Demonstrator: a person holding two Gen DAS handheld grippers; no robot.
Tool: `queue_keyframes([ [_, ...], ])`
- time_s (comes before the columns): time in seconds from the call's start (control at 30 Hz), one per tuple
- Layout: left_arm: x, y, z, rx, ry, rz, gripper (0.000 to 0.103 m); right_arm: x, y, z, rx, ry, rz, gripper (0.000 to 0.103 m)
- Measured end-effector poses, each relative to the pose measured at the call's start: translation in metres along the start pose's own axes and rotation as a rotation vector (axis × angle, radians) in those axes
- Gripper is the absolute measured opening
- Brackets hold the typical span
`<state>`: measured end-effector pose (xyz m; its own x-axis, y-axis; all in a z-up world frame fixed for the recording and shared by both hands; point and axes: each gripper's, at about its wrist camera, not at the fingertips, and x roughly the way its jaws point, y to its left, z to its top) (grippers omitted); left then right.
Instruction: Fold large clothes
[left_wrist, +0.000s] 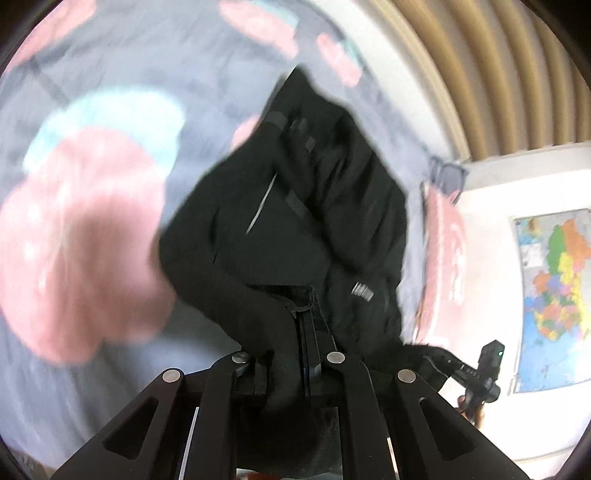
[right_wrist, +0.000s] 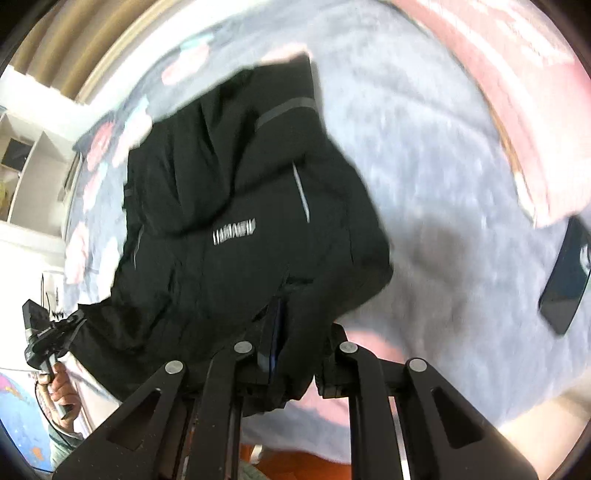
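Observation:
A large black jacket (left_wrist: 295, 203) with a small silver logo and pale zip lines hangs crumpled over the bed. My left gripper (left_wrist: 304, 299) is shut on a fold of the jacket's edge, next to a zip. In the right wrist view the jacket (right_wrist: 229, 184) droops away from my right gripper (right_wrist: 280, 299), which is shut on another part of that edge. Each view shows the other gripper off to the side with black cloth running to it: the right gripper (left_wrist: 443, 360) and the left gripper (right_wrist: 75, 321), held by a hand (right_wrist: 59, 387). Both views are blurred.
Under the jacket lies a grey bedsheet (left_wrist: 110, 55) with pink and teal patches. A dark phone (right_wrist: 565, 284) rests on the bed, near a pink cover (right_wrist: 517, 92). A coloured map (left_wrist: 554, 295) hangs on the white wall, under tan curtains (left_wrist: 498, 74). White shelves (right_wrist: 29, 166) stand beside the bed.

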<state>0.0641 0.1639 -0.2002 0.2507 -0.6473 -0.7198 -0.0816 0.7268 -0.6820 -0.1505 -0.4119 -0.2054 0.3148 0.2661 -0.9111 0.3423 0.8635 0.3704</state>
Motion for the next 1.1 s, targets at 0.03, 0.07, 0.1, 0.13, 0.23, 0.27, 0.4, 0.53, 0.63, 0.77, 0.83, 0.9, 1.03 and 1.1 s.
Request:
queue_keyframes([
  [0.03, -0.003, -0.006, 0.008, 0.006, -0.014, -0.011, 0.010, -0.004, 0.000, 0.010, 0.003, -0.017, 0.001, 0.018],
  [0.07, -0.006, -0.015, 0.020, 0.017, -0.035, -0.030, 0.010, -0.008, -0.001, 0.023, 0.006, -0.036, 0.002, 0.018],
  [0.1, -0.008, -0.024, 0.033, 0.033, -0.056, -0.040, 0.010, -0.012, 0.000, 0.036, 0.009, -0.060, 0.003, 0.018],
  [0.13, -0.012, -0.030, 0.046, 0.050, -0.074, -0.047, 0.011, -0.015, 0.003, 0.048, 0.009, -0.084, 0.002, 0.018],
  [0.23, -0.011, -0.060, 0.082, 0.088, -0.134, -0.089, 0.011, -0.024, 0.011, 0.085, 0.012, -0.150, 0.008, 0.018],
  [0.27, -0.011, -0.066, 0.093, 0.093, -0.147, -0.106, 0.011, -0.027, 0.014, 0.102, 0.013, -0.175, 0.013, 0.018],
  [0.4, 0.006, -0.096, 0.145, 0.109, -0.192, -0.133, 0.012, -0.025, 0.028, 0.168, 0.027, -0.236, 0.004, 0.018],
  [0.53, 0.057, -0.106, 0.203, 0.095, -0.193, -0.051, 0.015, 0.018, 0.035, 0.241, 0.057, -0.210, -0.047, 0.018],
  [0.63, 0.108, -0.091, 0.238, 0.042, -0.159, -0.004, 0.016, 0.073, 0.031, 0.278, 0.075, -0.147, -0.095, 0.018],
  [0.77, 0.186, -0.050, 0.272, -0.072, -0.062, 0.063, 0.017, 0.161, 0.023, 0.305, 0.098, -0.026, -0.187, 0.018],
  [0.83, 0.220, -0.034, 0.277, -0.073, -0.016, 0.097, 0.017, 0.196, 0.020, 0.307, 0.080, 0.016, -0.217, 0.018],
  [0.9, 0.245, -0.023, 0.273, -0.056, 0.013, 0.113, 0.017, 0.219, 0.019, 0.306, 0.065, 0.038, -0.237, 0.018],
  [1.03, 0.258, -0.020, 0.267, 0.012, -0.002, 0.116, 0.017, 0.237, 0.019, 0.305, 0.044, 0.040, -0.256, 0.019],
  [1.1, 0.256, -0.019, 0.267, 0.016, 0.015, 0.099, 0.017, 0.237, 0.018, 0.305, 0.043, 0.048, -0.251, 0.019],
])
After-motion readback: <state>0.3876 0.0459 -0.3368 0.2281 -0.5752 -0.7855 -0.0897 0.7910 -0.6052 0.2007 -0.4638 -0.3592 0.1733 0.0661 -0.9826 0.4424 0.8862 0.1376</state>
